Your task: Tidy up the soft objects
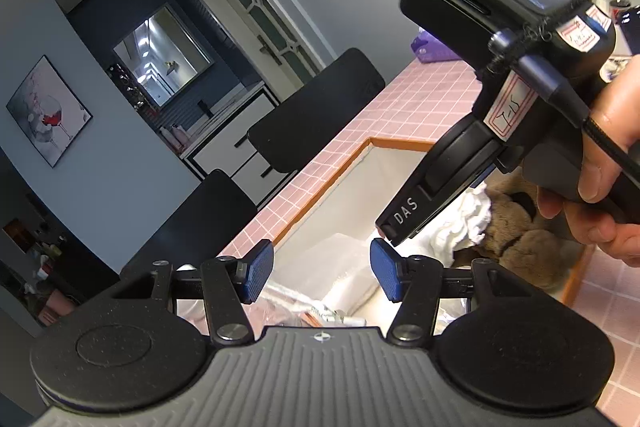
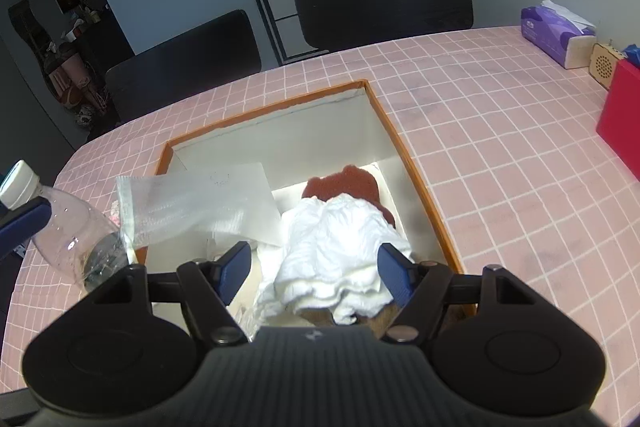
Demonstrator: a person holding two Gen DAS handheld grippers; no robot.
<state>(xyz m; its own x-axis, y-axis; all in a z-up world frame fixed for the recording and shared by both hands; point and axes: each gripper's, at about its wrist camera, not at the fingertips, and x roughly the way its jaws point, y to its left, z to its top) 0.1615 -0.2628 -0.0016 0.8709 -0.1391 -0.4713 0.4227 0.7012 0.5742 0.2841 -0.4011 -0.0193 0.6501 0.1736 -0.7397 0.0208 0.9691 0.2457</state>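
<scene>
An orange-rimmed box [image 2: 404,143] with a white inside stands on the pink checked tablecloth. In it a crumpled white cloth [image 2: 336,251] lies on a brown plush toy [image 1: 516,231], with a reddish-brown sponge-like piece [image 2: 344,187] beyond. My right gripper [image 2: 316,271] hovers open just above the white cloth, its pads clear of it. A clear plastic bag [image 2: 192,203] lies over the box's left part. My left gripper [image 1: 320,273] stands open and empty above the box's near-left side. A hand [image 1: 600,183] holds the right gripper's handle at the right of the left wrist view.
A clear plastic bottle [image 2: 76,231] lies left of the box. At the table's right are a purple tissue pack [image 2: 556,31], a small wooden speaker [image 2: 604,65] and a red box [image 2: 620,123]. Two black chairs [image 2: 380,7] stand at the far edge.
</scene>
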